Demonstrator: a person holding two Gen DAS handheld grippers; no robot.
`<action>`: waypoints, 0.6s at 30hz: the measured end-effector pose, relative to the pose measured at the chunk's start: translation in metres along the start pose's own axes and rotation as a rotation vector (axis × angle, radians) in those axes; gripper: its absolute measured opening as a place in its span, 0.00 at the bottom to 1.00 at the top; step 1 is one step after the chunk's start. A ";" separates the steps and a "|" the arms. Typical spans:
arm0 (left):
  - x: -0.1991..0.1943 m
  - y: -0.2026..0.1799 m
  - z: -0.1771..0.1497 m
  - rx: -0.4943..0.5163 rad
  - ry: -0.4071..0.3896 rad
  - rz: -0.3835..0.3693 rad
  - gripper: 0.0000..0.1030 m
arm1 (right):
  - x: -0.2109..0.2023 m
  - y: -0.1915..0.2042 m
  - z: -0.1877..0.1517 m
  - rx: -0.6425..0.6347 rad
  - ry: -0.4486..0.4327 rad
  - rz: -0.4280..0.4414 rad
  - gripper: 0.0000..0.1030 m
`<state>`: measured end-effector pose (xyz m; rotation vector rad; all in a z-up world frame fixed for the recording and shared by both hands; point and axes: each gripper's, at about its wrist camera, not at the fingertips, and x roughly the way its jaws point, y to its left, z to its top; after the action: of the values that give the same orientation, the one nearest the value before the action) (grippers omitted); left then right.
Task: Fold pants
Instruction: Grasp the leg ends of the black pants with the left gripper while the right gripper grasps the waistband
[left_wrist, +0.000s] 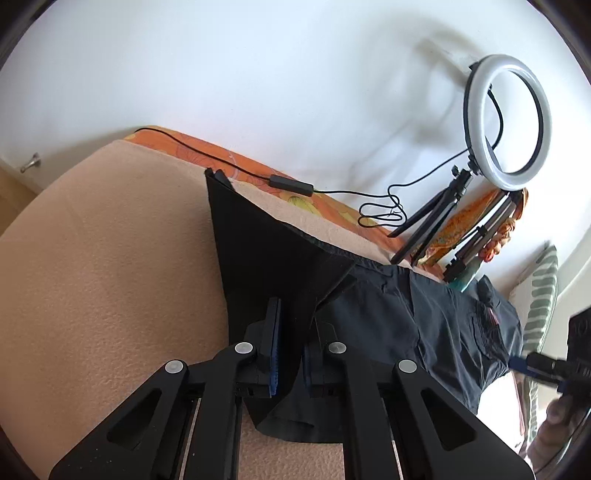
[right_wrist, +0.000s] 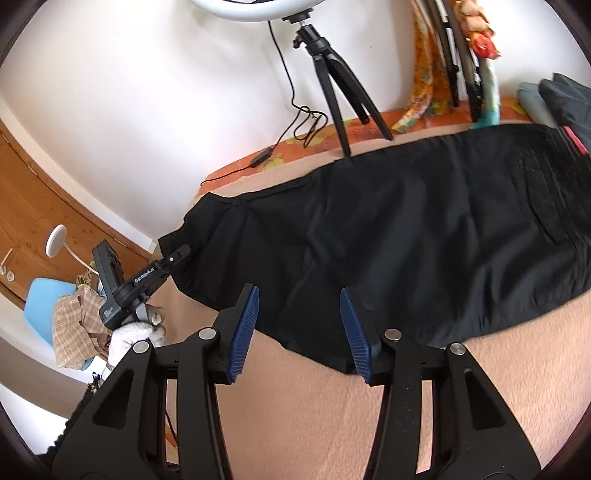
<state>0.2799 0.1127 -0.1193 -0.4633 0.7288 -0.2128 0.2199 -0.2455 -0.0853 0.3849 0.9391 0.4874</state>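
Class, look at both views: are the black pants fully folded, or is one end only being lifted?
Partly lifted: the left gripper pinches the pants leg end up; the rest lies flat.

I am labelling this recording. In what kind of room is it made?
Probably a bedroom at home, set up for filming. The black pants lie on a peach blanket over what seems a bed, with a ring light on a tripod against the wall.

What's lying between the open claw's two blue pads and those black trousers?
Nothing: in the right wrist view the right gripper is open, and the pants hem already lies between its fingers.
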 end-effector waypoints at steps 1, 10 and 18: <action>0.000 -0.003 -0.001 0.015 0.003 -0.001 0.07 | 0.010 0.005 0.013 -0.005 0.015 0.035 0.47; -0.005 -0.006 -0.004 0.044 0.008 -0.009 0.06 | 0.155 0.102 0.100 -0.132 0.233 0.221 0.47; -0.004 -0.003 -0.005 0.043 0.010 -0.029 0.06 | 0.263 0.179 0.111 -0.214 0.400 0.218 0.47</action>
<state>0.2736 0.1096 -0.1186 -0.4328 0.7263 -0.2576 0.4024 0.0368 -0.1096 0.1977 1.2230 0.8782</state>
